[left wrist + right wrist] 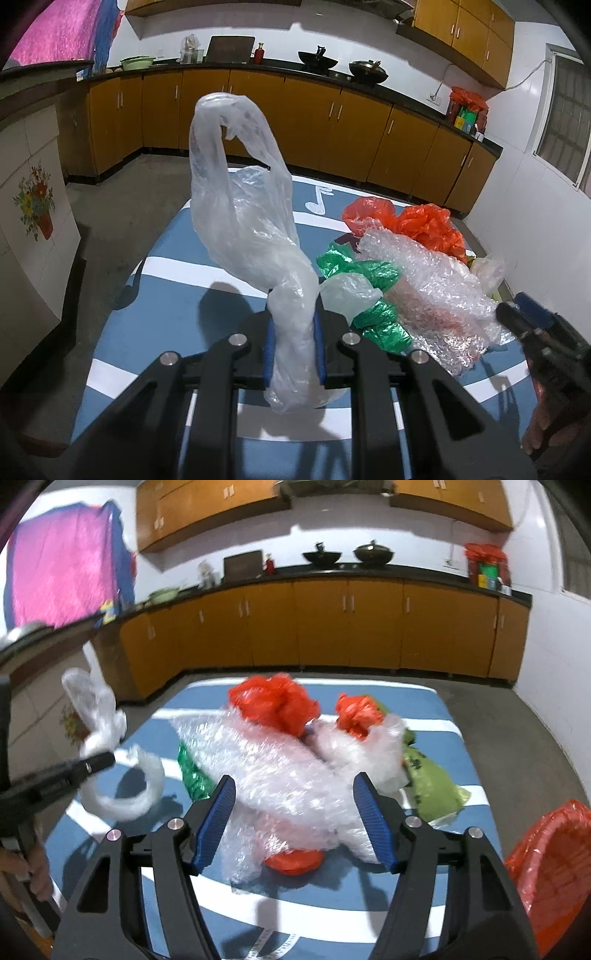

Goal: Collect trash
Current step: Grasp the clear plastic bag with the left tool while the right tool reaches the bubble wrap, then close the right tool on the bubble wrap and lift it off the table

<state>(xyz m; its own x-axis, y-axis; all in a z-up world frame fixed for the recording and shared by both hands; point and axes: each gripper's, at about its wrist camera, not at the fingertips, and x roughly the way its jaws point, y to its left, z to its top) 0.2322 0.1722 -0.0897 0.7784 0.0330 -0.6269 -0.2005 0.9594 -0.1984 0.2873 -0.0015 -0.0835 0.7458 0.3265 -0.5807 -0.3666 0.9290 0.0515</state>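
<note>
2 grippers work over a blue mat (173,317) with white stripes on the kitchen floor, and the only mark we can read on it is a white music note (318,201) near its far edge. the green bag (430,782) toward the mat's right edge carries dark print, too blurred for us to read.

our left gripper (295,350) has its blue pads clamped together on the twisted neck of a clear plastic bag (240,206), which stands up from the jaws and curls over at the top; we cannot see anything inside it.

our right gripper (295,812) has its fingers (218,823) well apart, and a wad of bubble wrap (280,775) lies between them. the left pad looks to be brushing the wrap, while the right pad sits at its edge; with the blur we cannot tell whether it presses.

the trash pile sits around the middle of the mat toward its right side: crumpled orange bags (275,705) on the far side of the bubble wrap, green foil wrapper (369,295) on its left, a small clear bag (347,291) just in front of that foil.

at the mat's near right corner we see an orange-red bag (554,867) with an open mouth, its inside not visible.
</note>
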